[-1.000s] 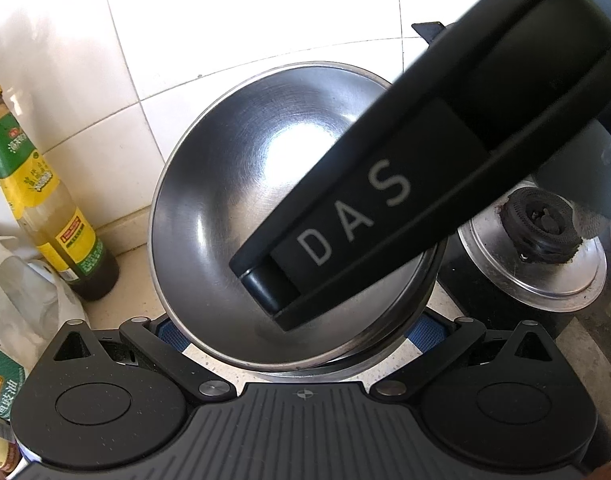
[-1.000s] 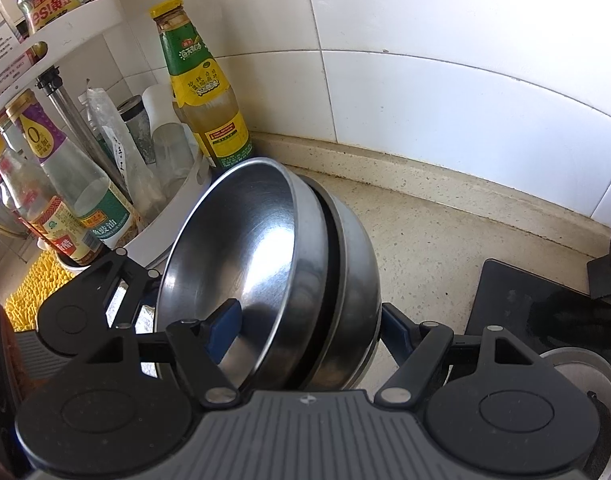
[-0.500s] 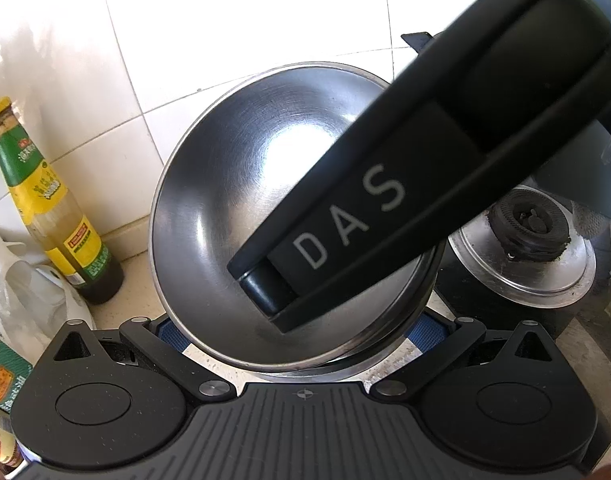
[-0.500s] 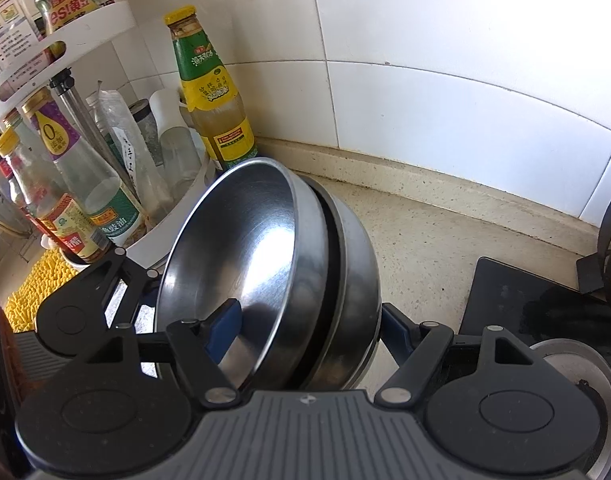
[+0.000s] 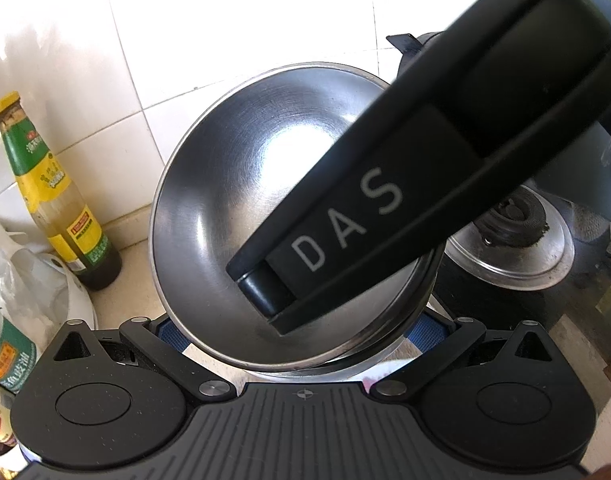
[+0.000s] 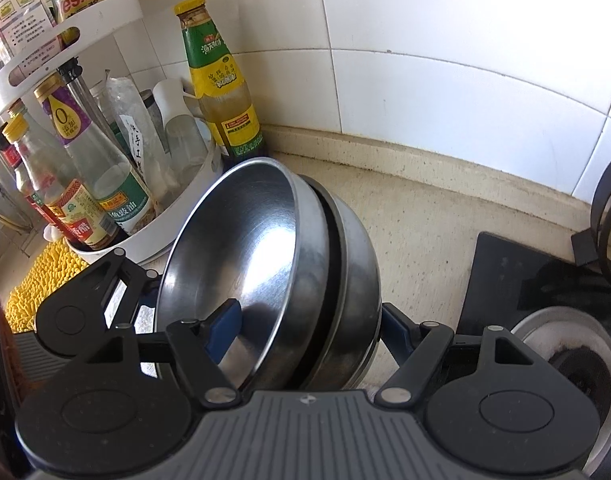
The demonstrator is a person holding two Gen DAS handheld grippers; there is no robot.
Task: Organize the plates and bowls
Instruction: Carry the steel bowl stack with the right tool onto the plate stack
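A stack of nested steel bowls [image 6: 265,280] is held tilted on edge above the beige counter. My right gripper [image 6: 305,332] is shut on the stack, one blue finger [image 6: 225,328] inside the top bowl and the other behind the outer one. In the left wrist view the same steel bowls [image 5: 241,216] fill the middle, open side toward the camera. My left gripper [image 5: 293,332] sits with its blue pads [image 5: 171,330] at either side of the stack's lower rim. The right gripper's black body marked DAS [image 5: 425,168] crosses in front of the bowls.
A white condiment rack [image 6: 145,236] with several bottles stands at the left. A green-labelled sauce bottle [image 6: 221,92] stands by the tiled wall. A black stove with a steel burner [image 5: 509,240] lies to the right. A yellow mat [image 6: 37,280] lies at the lower left.
Both grippers and the bowls have shifted slightly right and away from the bottles; the sauce bottle sits further left in both views. The grip on the bowls is unchanged.
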